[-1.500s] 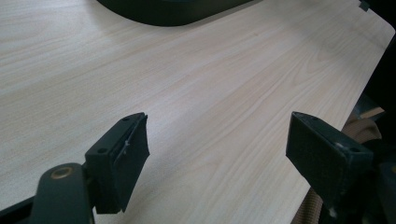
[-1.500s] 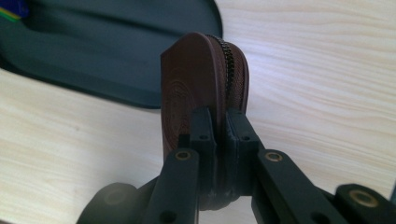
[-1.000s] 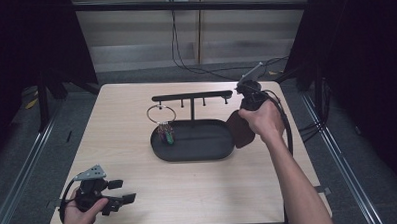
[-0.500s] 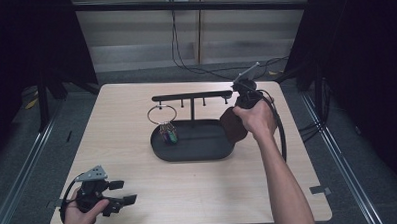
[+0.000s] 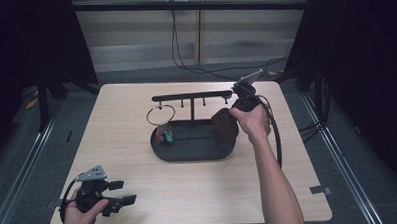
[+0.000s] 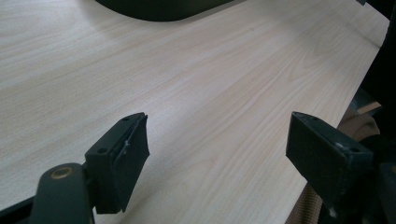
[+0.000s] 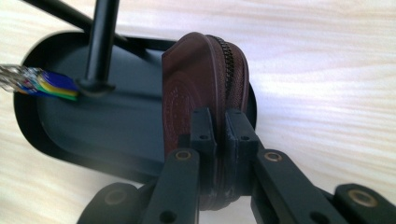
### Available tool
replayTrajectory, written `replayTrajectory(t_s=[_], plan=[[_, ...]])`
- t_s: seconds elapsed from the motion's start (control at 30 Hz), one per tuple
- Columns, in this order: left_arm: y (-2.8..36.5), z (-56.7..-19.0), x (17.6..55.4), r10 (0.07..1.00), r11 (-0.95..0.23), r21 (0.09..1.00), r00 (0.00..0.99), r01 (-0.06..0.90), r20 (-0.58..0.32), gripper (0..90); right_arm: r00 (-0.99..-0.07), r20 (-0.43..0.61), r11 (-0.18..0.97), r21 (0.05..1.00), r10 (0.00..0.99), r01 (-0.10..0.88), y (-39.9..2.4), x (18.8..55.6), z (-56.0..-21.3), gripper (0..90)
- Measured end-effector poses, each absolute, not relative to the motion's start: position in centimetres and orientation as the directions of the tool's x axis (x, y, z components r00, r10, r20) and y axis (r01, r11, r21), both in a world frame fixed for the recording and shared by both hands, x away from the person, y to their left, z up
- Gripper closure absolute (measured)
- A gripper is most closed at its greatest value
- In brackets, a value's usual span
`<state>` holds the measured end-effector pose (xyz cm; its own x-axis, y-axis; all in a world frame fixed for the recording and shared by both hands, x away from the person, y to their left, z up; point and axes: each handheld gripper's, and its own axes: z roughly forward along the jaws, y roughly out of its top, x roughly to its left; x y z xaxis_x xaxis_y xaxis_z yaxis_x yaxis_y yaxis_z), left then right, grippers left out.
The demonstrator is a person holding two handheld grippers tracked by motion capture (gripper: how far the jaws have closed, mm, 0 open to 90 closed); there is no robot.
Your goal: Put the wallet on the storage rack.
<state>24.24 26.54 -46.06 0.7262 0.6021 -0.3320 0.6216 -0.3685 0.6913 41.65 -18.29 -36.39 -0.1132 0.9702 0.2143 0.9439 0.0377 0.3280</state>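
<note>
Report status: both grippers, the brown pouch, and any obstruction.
Right gripper shut on brown zip pouch, at the black tray right end. Left gripper open over bare table. Stand post close beside pouch.

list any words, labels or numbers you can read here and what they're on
No text can be read.
Brown pouch in the right gripper: a round embossed stamp, too blurred to read.
Coloured tags on the key ring: too small to tell if they are printed.

– How is the table (image 5: 136,109) lit?
– Evenly from above (surroundings are left dark), with glare seen beside the pouch (image 7: 205,93).
– Sharpness?
– Softness is noted throughout; near jaws are blurred.
</note>
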Motion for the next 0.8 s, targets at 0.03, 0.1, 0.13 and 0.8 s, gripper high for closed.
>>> replayTrajectory(t_s=[0.03, 0.1, 0.13, 0.8], plan=[[26.5, -46.1, 24.2, 0.601, -0.371, 0.691, 0.728, 0.620, -0.330, 21.0, -0.108, 0.246, 0.022, 0.329, 0.963, 0.944, -18.4, 41.7, -36.8, 83.3], [26.5, -46.1, 24.3, 0.598, -0.378, 0.688, 0.730, 0.620, -0.330, 21.0, -0.108, 0.258, 0.017, 0.333, 0.960, 0.943, -18.4, 41.7, -36.9, 83.3], [26.5, -46.1, 24.3, 0.600, -0.378, 0.687, 0.729, 0.621, -0.329, 21.0, -0.107, 0.267, 0.013, 0.333, 0.958, 0.943, -18.4, 41.7, -37.2, 83.3], [26.5, -46.2, 24.4, 0.599, -0.382, 0.680, 0.728, 0.626, -0.334, 21.0, -0.054, 0.400, -0.072, 0.295, 0.915, 0.953, -18.4, 41.8, -41.9, 83.1]])
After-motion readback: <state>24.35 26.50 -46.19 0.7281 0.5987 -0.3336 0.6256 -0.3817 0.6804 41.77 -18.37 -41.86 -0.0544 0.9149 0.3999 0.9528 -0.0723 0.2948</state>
